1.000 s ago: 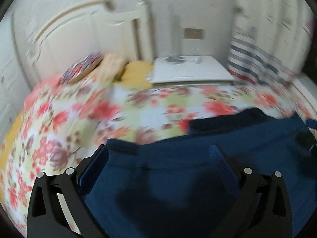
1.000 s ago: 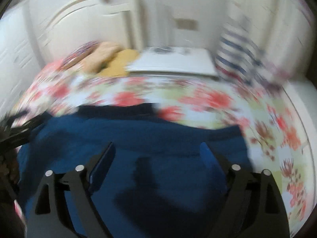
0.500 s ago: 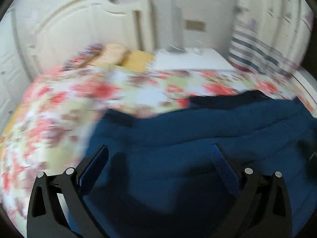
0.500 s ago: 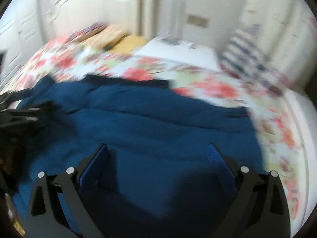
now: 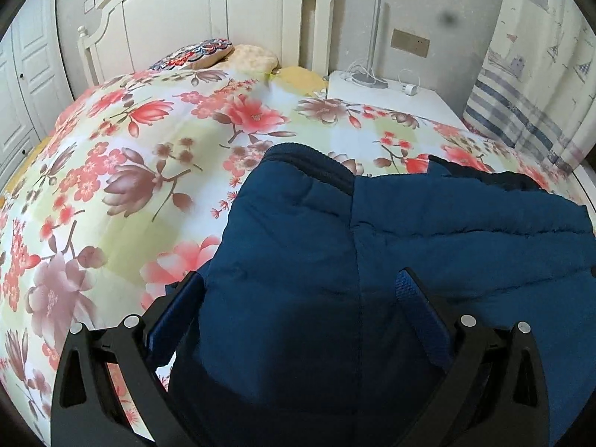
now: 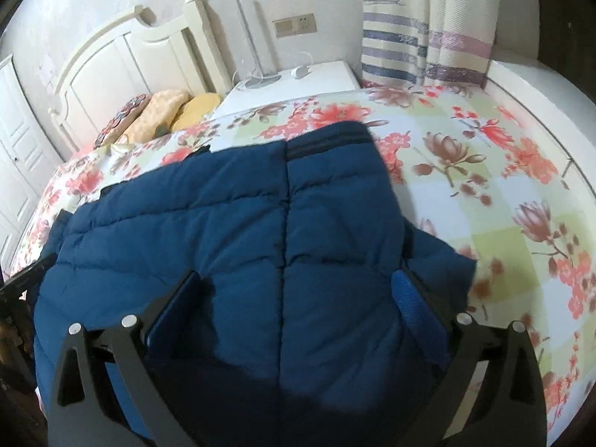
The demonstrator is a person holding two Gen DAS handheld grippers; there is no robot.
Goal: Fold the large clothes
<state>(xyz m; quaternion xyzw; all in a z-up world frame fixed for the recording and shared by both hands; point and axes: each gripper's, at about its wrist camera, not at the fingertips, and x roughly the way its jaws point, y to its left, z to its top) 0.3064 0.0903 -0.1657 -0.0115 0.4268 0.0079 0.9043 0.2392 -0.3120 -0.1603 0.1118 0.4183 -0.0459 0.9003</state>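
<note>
A dark blue quilted jacket [image 5: 391, 246] lies spread on a floral bedspread [image 5: 123, 171]. It also shows in the right wrist view [image 6: 231, 231], where a folded panel with a dark ribbed hem lies on top. My left gripper [image 5: 301, 287] is open, with its fingers wide apart just above the jacket's left part. My right gripper [image 6: 294, 283] is open above the jacket's right part, and nothing is between its fingers. The left gripper's black frame shows at the left edge of the right wrist view [image 6: 22, 279].
The bed has a white headboard [image 5: 208, 18] with pillows [image 5: 223, 56] in front of it. A white nightstand [image 5: 387, 93] with a lamp base stands beside the bed. A striped curtain [image 6: 421, 48] hangs on the right. White closet doors [image 5: 22, 74] are on the left.
Both grippers have swung apart, the left toward the jacket's left edge and the right toward its right edge. The views have sharpened from blur. Both stay open.
</note>
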